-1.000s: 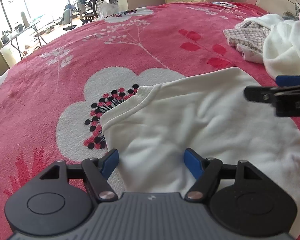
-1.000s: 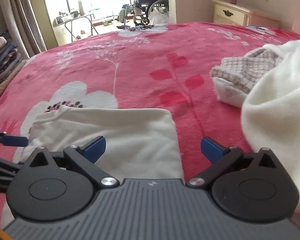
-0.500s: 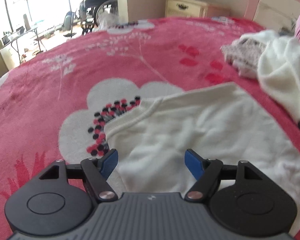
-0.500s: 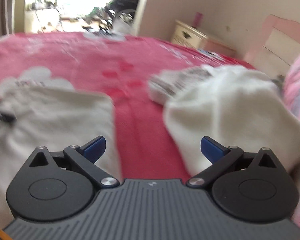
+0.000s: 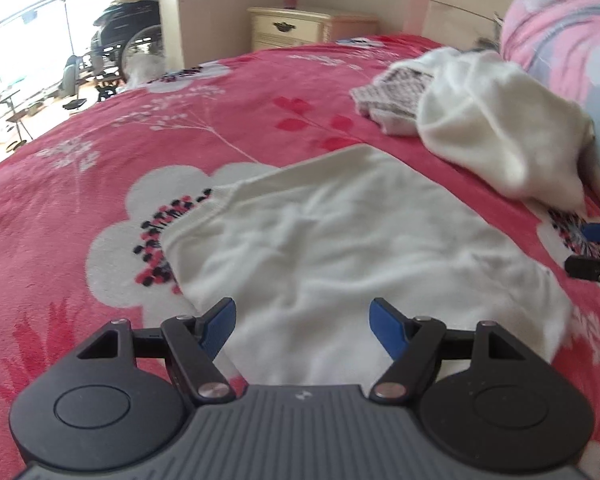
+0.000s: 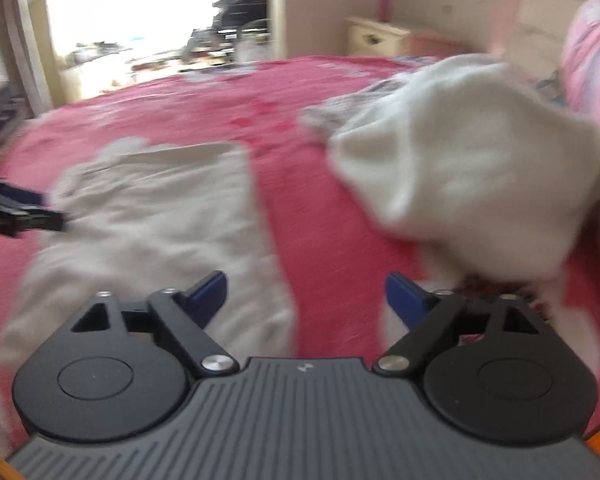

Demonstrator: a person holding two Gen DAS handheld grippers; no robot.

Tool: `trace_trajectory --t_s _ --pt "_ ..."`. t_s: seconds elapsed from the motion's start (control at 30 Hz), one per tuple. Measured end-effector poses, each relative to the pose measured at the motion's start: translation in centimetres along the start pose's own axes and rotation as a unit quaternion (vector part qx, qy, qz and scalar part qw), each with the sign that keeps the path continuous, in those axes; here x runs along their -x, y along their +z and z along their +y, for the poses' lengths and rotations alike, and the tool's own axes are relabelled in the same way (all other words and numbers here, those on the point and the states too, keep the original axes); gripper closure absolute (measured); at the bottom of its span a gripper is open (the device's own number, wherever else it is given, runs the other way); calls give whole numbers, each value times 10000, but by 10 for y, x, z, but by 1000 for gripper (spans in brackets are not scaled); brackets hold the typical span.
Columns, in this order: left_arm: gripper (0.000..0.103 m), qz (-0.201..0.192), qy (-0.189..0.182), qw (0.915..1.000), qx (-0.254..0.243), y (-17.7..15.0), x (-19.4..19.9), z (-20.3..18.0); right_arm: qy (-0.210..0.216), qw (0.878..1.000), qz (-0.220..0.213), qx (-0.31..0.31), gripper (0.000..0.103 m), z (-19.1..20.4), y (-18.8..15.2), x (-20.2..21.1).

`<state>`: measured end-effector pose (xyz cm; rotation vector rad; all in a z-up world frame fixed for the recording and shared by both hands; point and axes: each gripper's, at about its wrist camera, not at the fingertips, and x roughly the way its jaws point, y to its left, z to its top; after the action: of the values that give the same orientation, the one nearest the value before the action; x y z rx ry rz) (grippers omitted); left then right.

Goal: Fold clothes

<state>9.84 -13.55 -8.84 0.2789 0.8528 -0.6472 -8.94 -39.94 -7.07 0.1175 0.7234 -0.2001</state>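
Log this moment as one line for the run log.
stage: between garments | folded white top: flat on bedspread | left tongs: open, empty | right tongs: closing, empty | white pile: unfolded

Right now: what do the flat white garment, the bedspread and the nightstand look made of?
Flat white garment: soft matte knit, probably fleece or cotton jersey; it wrinkles softly and has a ribbed edge.
Bedspread: plush pile fabric, likely fleece; fuzzy printed surface.
Nightstand: cream-painted wood, semi-gloss, dark metal-looking handle; hard to confirm from here.
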Motion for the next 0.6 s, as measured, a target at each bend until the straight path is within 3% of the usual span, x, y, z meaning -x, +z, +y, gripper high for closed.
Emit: trace_trajectory --t_s 0.1,0.33,0.6 --pt "28 32 -23 10000 20 0 -2 -2 276 9994 148 167 51 13 -4 -6" --pt "28 62 0 10000 19 -1 -3 -3 544 9976 411 146 79 23 -7 -24" --pt "28 109 -50 9999 -44 -2 -7 -8 521 9968 517 -329 79 7 -8 -36"
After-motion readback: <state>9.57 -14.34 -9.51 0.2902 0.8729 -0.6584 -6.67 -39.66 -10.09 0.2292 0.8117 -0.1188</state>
